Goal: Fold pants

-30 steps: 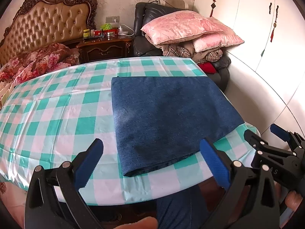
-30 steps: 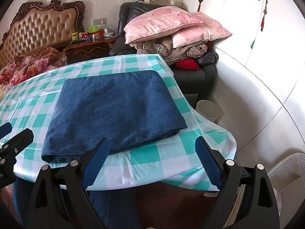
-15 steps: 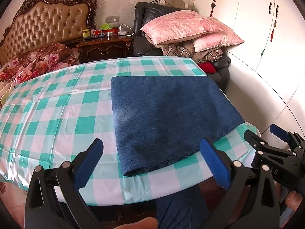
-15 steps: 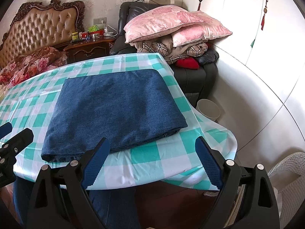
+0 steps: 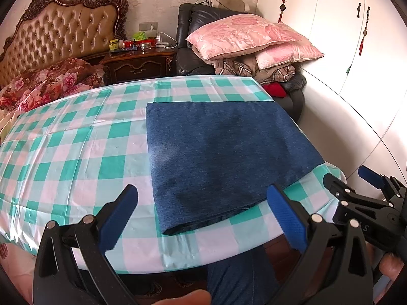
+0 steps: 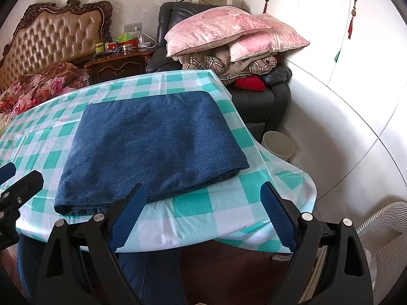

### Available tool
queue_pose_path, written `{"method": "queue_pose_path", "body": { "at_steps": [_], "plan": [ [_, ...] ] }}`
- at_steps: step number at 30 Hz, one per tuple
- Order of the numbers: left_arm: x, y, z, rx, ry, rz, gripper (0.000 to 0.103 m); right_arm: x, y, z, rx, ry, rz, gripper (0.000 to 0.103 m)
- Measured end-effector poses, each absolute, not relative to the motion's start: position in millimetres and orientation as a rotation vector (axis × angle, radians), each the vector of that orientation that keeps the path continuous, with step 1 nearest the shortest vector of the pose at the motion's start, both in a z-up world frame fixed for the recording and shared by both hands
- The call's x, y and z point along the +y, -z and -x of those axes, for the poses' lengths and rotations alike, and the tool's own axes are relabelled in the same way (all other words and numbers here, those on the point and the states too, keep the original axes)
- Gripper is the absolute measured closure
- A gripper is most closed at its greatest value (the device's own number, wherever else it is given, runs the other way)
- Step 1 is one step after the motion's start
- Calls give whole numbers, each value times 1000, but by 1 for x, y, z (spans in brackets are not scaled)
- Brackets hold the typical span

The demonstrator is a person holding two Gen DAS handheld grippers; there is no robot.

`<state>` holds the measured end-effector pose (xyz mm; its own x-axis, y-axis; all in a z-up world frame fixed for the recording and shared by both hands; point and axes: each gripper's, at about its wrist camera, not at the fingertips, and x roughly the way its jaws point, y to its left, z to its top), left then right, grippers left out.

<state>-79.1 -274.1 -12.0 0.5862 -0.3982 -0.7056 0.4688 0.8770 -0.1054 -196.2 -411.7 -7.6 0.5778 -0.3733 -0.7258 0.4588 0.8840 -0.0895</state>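
To my left the bench (image 5: pixel 63 157) is bare checked cloth, so my tongs can go down there freely. The folded pants (image 5: pixel 223 152) fill the right side, a low flat pile I can pass over. Only a thin strip of cloth lies between the pants and the near edge. Past the right edge, the armchair (image 6: pixel 257 101) piled with pillows (image 6: pixel 216 30) and a white bin (image 6: pixel 277 145) stand close. The bed (image 5: pixel 45 84) blocks the far left.

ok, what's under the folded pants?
The folded pants lie flat on the green-and-white checked tablecloth, which shows on all sides. The cloth beneath them and the table itself are covered. Both grippers are open and clear of them.
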Motion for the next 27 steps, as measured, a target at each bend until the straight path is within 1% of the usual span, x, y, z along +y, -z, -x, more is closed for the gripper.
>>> {"method": "queue_pose_path", "body": {
  "at_steps": [27],
  "plan": [
    [-282, 11, 84, 801, 544, -80, 2, -413, 7, 196, 822, 486, -115, 16]
  ]
}}
